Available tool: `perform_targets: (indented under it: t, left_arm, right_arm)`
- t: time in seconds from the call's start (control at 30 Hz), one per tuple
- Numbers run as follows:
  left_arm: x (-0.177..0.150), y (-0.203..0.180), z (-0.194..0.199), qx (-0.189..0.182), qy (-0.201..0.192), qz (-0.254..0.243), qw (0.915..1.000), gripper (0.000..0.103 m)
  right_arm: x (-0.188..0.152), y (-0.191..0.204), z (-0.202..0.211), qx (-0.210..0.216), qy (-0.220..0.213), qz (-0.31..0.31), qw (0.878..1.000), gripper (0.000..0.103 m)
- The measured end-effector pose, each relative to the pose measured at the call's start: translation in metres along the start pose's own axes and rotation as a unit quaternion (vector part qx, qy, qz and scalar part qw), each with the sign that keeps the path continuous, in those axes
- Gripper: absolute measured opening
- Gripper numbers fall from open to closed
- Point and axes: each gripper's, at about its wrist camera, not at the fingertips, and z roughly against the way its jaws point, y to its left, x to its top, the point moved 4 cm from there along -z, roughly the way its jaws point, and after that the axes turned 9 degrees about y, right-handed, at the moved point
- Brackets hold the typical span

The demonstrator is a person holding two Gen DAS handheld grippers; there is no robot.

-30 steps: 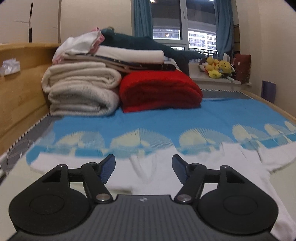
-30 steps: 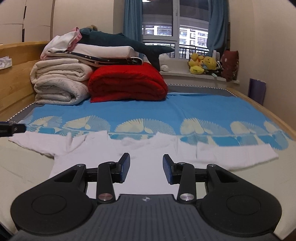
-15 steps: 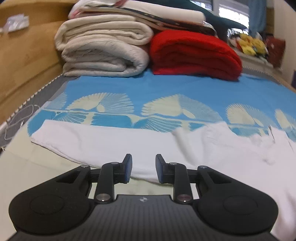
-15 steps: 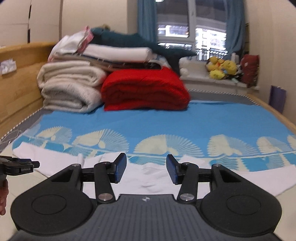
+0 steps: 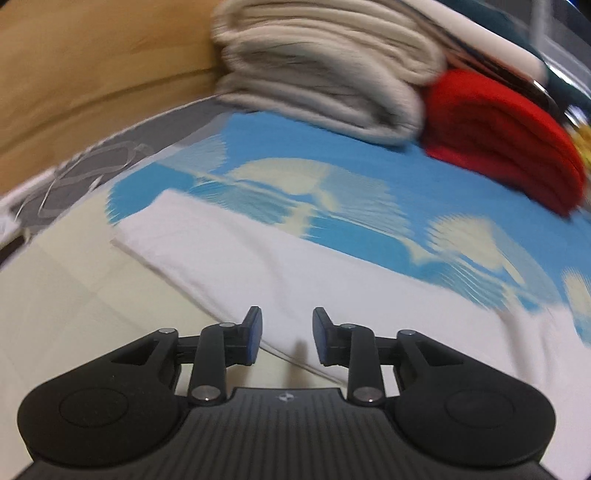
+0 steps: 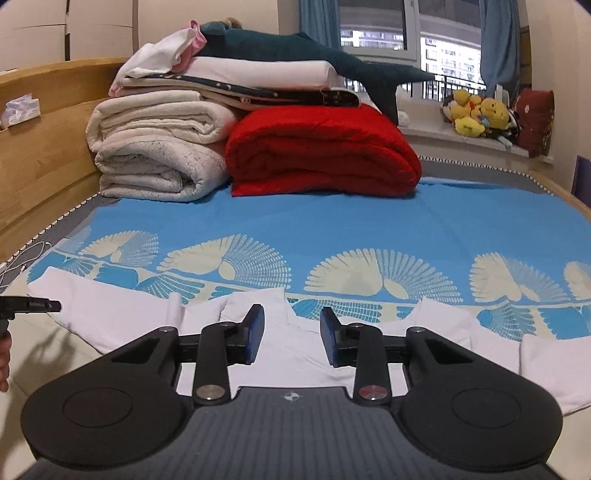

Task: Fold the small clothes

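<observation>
No fold made yet: white shirt (image 6: 295,354) lies spread flat on the bed (image 6: 332,221), left gripper (image 5: 286,338) opening, empty, over its left sleeve edge, right gripper (image 6: 291,334) closing, empty, near the collar.

Warm, even indoor lighting fills both views; outside the glass window (image 6: 376,26) it is dark, with lit buildings. The left wrist view is smeared by motion blur: the folded red quilt (image 5: 498,136) and the blue fan-patterned bedsheet (image 5: 332,192) streak diagonally. The right wrist view is sharp. Fisheye distortion bows the light wooden bed frame (image 6: 40,147), and the corners go black. Shadows are soft and faint.
</observation>
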Motion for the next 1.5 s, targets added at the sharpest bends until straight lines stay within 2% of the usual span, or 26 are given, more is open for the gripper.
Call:
perform_targets:
  t: [0.07,0.17,0.27,0.47,0.53,0.57,0.6,0.67,0.73,0.8,0.83,0.87,0.9,0.93,0.97,1.03,1.07,1.13,1.23,1.33,1.43,1.5]
  left_arm:
    - [0.007,0.027,-0.014,0.008,0.004,0.044,0.999,0.045]
    - [0.013,0.062,-0.032,0.009,0.009,0.107,0.9942,0.046]
    - [0.017,0.09,-0.046,-0.007,0.008,0.164,0.9863,0.046]
    - [0.029,0.109,-0.054,-0.008,-0.014,0.204,0.9788,0.047]
    - [0.031,0.106,-0.055,0.001,-0.015,0.19,0.9816,0.037]
    - [0.032,0.103,-0.055,0.006,-0.011,0.18,0.9836,0.009]
    - [0.032,0.103,-0.055,0.012,-0.007,0.174,0.9847,0.004]
    - [0.029,0.11,-0.041,0.04,-0.027,0.191,0.9803,0.004]
    - [0.027,0.113,-0.03,0.055,-0.031,0.212,0.9751,0.004]
    - [0.025,0.112,-0.024,0.041,-0.023,0.232,0.9717,0.008]
    - [0.024,0.112,-0.025,0.028,-0.012,0.243,0.9696,0.014]
    - [0.023,0.112,-0.029,0.009,0.008,0.254,0.9672,0.033]
    - [0.021,0.112,-0.033,-0.006,0.021,0.265,0.9639,0.037]
    - [0.017,0.114,-0.035,-0.005,0.023,0.276,0.9609,0.036]
    - [0.015,0.115,-0.036,0.002,0.024,0.277,0.9607,0.032]
    - [0.015,0.114,-0.036,0.01,0.026,0.266,0.9637,0.006]
    - [0.016,0.113,-0.034,0.013,0.026,0.262,0.9647,0.004]
    - [0.024,0.104,-0.016,0.013,0.002,0.253,0.9673,0.004]
    - [0.042,0.075,0.031,-0.002,-0.052,0.208,0.9767,0.004]
    - [0.047,0.042,0.09,-0.034,-0.094,0.188,0.9771,0.003]
    - [0.039,0.006,0.135,-0.075,-0.094,0.186,0.9752,0.004]
    - [0.024,-0.015,0.161,-0.099,-0.089,0.188,0.9731,0.003]
  right_arm:
    - [0.001,-0.004,-0.007,0.0,0.007,-0.001,1.0,0.034]
    - [0.0,-0.009,-0.017,0.0,0.022,-0.012,1.0,0.034]
    - [-0.003,-0.012,-0.027,-0.001,0.039,-0.016,0.999,0.034]
    - [-0.01,-0.013,-0.036,0.0,0.059,-0.018,0.998,0.034]
    - [-0.012,-0.01,-0.037,-0.002,0.063,-0.012,0.998,0.034]
    - [-0.013,-0.01,-0.038,-0.002,0.065,-0.01,0.998,0.034]
    - [-0.014,-0.009,-0.038,-0.002,0.068,-0.008,0.998,0.034]
    - [-0.016,-0.009,-0.039,-0.002,0.071,-0.007,0.997,0.034]
    - [-0.017,-0.009,-0.039,-0.005,0.076,-0.008,0.997,0.034]
    - [-0.016,-0.009,-0.039,-0.006,0.079,-0.01,0.997,0.034]
    - [-0.016,-0.009,-0.039,-0.005,0.08,-0.012,0.997,0.034]
    - [-0.016,-0.009,-0.038,-0.004,0.08,-0.012,0.997,0.034]
    - [-0.017,-0.009,-0.038,-0.004,0.08,-0.012,0.997,0.034]
    - [-0.017,-0.008,-0.037,-0.004,0.08,-0.012,0.997,0.034]
    - [-0.017,-0.008,-0.036,-0.003,0.079,-0.013,0.997,0.034]
    - [-0.017,-0.008,-0.034,-0.002,0.08,-0.012,0.997,0.034]
    - [-0.017,-0.008,-0.033,-0.002,0.081,-0.013,0.997,0.034]
    - [-0.017,-0.009,-0.031,-0.003,0.08,-0.012,0.997,0.034]
    - [-0.016,-0.015,-0.025,-0.01,0.077,-0.014,0.997,0.033]
    - [-0.014,-0.026,-0.017,-0.016,0.076,-0.034,0.996,0.027]
    - [-0.012,-0.036,-0.004,-0.017,0.068,-0.056,0.996,0.019]
    - [-0.014,-0.04,0.007,-0.019,0.06,-0.062,0.996,0.018]
